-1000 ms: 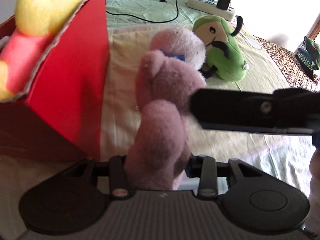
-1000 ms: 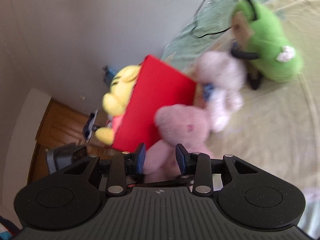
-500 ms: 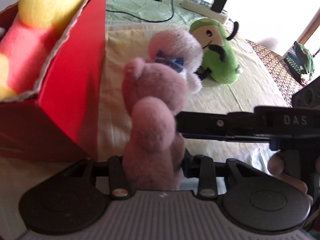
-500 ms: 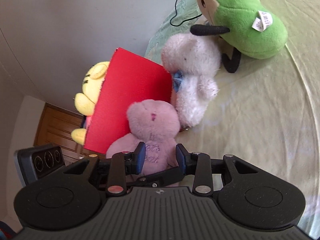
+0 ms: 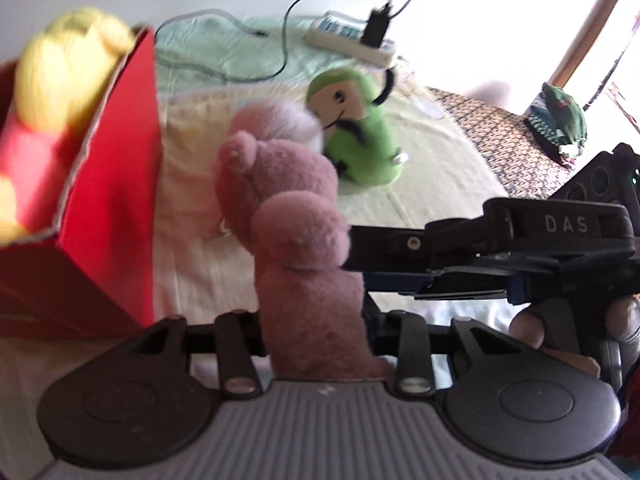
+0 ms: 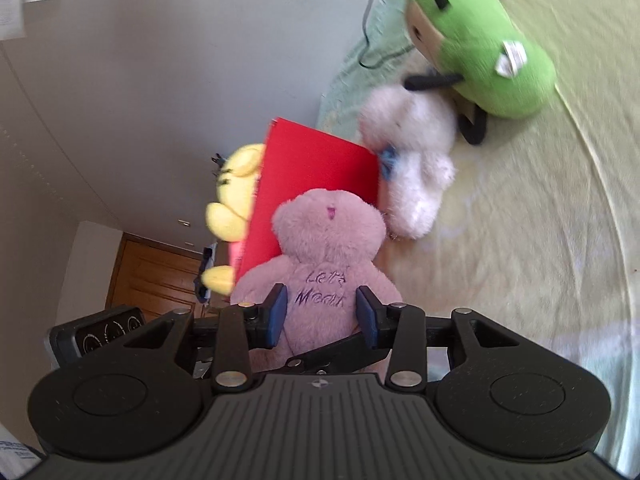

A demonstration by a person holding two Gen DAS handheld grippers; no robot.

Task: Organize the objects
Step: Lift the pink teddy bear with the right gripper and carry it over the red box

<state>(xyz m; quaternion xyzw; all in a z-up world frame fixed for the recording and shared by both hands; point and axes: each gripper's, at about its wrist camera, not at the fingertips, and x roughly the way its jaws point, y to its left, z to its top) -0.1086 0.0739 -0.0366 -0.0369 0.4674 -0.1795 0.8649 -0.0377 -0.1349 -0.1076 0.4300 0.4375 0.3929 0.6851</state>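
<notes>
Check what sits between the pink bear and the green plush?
The white bear lies between them, right wrist view: pink bear near, green plush far. Its head is against the green plush; contact with the pink bear is unclear.

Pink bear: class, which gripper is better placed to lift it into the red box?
Left. The left gripper grips the pink bear right beside the red box; the right gripper looks looser.
</notes>
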